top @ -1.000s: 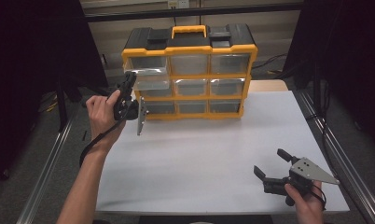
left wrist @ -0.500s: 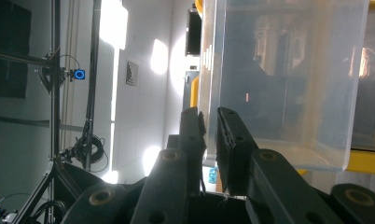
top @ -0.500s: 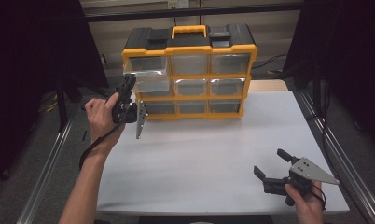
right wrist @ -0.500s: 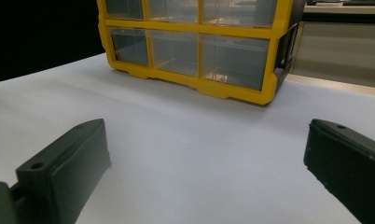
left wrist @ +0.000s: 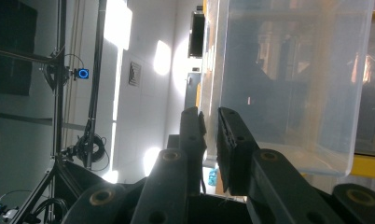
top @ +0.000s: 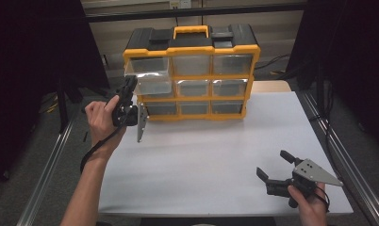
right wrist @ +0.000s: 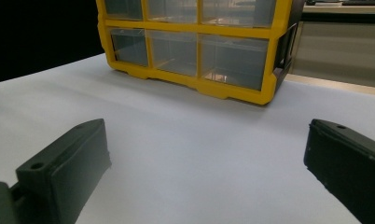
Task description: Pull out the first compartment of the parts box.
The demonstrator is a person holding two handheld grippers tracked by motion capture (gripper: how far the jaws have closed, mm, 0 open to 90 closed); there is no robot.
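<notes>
A yellow-and-black organizer cabinet (top: 192, 75) with three rows of clear drawers stands at the far edge of the white table (top: 211, 155), its carry handle (top: 191, 31) on top. The clear drawer (top: 150, 77) in the top-left position sits pulled forward out of the frame, protruding beyond the other drawer fronts.

The left gripper (top: 129, 89) is held up at the cabinet's left end, its grey plate hanging edge-down just in front of the lower-left corner. In the left gripper view, the two black jaws stand nearly together, with the drawer's (left wrist: 288, 79) clear side wall running down into the narrow gap between them; the left gripper (left wrist: 212, 123) appears pinched on that wall near the drawer's lower corner. The left hand (top: 102, 122) grips the tool from the left side, cable trailing down the forearm.

The right gripper (top: 278, 165) rests low over the near right part of the table, well apart from the cabinet, held by the right hand (top: 310, 200). Its jaws stand wide, with bare table (right wrist: 199, 154) between them in the right gripper view; the cabinet's (right wrist: 190, 46) lower drawers show ahead.
</notes>
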